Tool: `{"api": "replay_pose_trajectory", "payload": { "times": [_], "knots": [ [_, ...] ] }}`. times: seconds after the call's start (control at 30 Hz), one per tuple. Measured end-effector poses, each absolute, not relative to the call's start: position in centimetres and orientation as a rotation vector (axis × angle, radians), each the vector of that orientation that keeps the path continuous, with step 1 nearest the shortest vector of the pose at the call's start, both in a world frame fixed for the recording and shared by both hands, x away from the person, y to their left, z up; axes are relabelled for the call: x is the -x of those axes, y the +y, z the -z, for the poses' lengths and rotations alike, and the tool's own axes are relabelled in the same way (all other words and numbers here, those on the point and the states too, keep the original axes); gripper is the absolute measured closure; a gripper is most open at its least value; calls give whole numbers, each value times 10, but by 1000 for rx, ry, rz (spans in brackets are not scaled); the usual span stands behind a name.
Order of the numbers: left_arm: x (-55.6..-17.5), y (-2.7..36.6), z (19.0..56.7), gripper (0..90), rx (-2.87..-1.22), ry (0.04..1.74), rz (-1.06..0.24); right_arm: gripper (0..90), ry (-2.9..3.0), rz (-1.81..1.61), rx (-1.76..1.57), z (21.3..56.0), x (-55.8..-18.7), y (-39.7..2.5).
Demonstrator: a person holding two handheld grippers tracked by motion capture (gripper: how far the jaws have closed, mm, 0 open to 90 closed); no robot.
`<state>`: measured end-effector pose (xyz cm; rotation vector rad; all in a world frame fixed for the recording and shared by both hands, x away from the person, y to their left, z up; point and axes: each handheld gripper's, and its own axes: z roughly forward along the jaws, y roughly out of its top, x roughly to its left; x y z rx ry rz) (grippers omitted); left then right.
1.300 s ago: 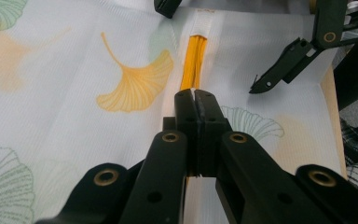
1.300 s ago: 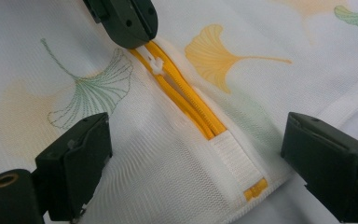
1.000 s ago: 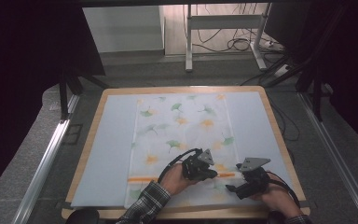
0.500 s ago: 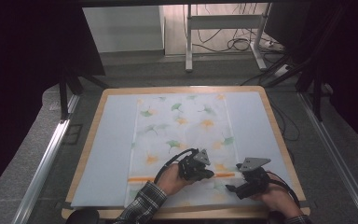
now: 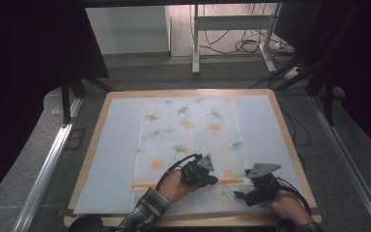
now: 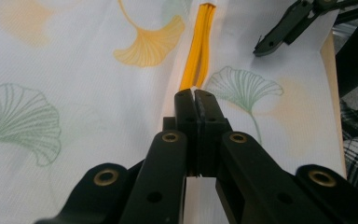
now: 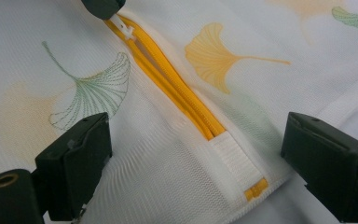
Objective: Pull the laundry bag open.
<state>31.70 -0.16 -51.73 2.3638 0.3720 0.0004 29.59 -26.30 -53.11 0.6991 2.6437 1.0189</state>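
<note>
Below, each label is keyed to the orange zipper as landmark.

Mesh bag [image 5: 193, 145]: one, white with ginkgo-leaf print, laid flat on the padded table [image 5: 106, 159] so that the zipper, running across its near end, can be worked.

Orange zipper [image 7: 177, 95]: one, with its two tooth rows seen parted between the white slider and the fabric end tab; a partly open state is judged.

Zipper slider [image 7: 125, 28]: one, white, sited on the zipper away from the end tab.

Left gripper [image 6: 196, 100]: jaws pressed together directly on the zipper line, apparently pinching the slider pull so that it can be drawn along; the pull itself is hidden by the jaws.

Right gripper [image 7: 196, 154]: jaws spread wide, nothing held, poised astride the zipper's end tab, presumably to pin the bag against the pull.

Grippers: two, one per hand.
</note>
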Motion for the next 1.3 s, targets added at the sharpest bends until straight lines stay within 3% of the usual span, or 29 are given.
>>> {"api": "replay_pose_trajectory", "payload": {
  "times": [1.3],
  "knots": [
    [-309, 38, 516, 900, -2362, 433, -26, 85, 2637, -1021, -704, 531, -295, -263]
  ]
}}
